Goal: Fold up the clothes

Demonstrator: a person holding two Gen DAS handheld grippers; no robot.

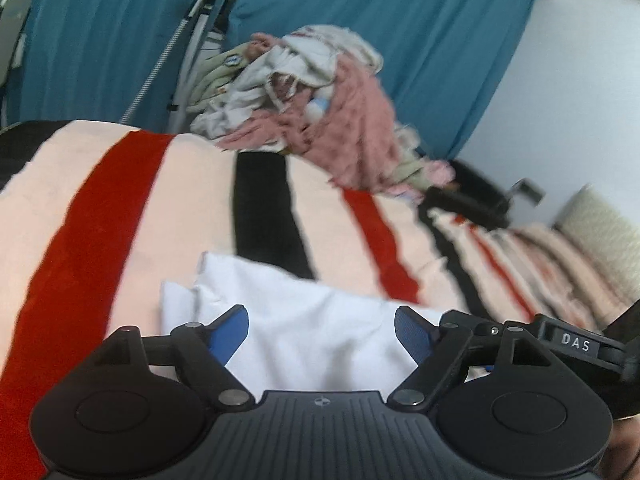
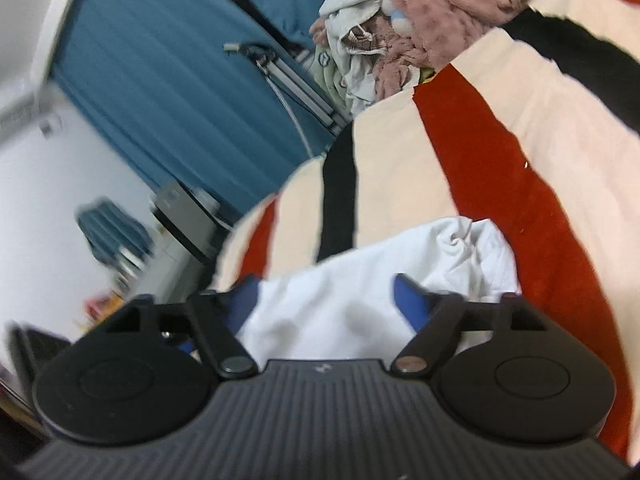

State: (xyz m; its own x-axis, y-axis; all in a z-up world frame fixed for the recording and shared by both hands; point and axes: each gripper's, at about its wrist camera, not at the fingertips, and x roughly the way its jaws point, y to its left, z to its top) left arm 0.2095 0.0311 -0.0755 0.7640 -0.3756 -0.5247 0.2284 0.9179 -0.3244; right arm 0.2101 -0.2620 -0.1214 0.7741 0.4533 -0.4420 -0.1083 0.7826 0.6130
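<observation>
The white garment (image 1: 320, 320) lies partly bunched on the striped blanket (image 1: 100, 208) of the bed, right under both grippers. It looks thin, light and limp, so I'd expect it to sag and crease wherever it is lifted; the rumpled corner (image 2: 468, 240) or a flat hem edge seems the best place to pinch. The left gripper (image 1: 321, 334) and right gripper (image 2: 328, 304) both hang over it with fingers spread wide, gripping nothing. Further back sits a pile of unfolded clothes (image 1: 320, 92).
</observation>
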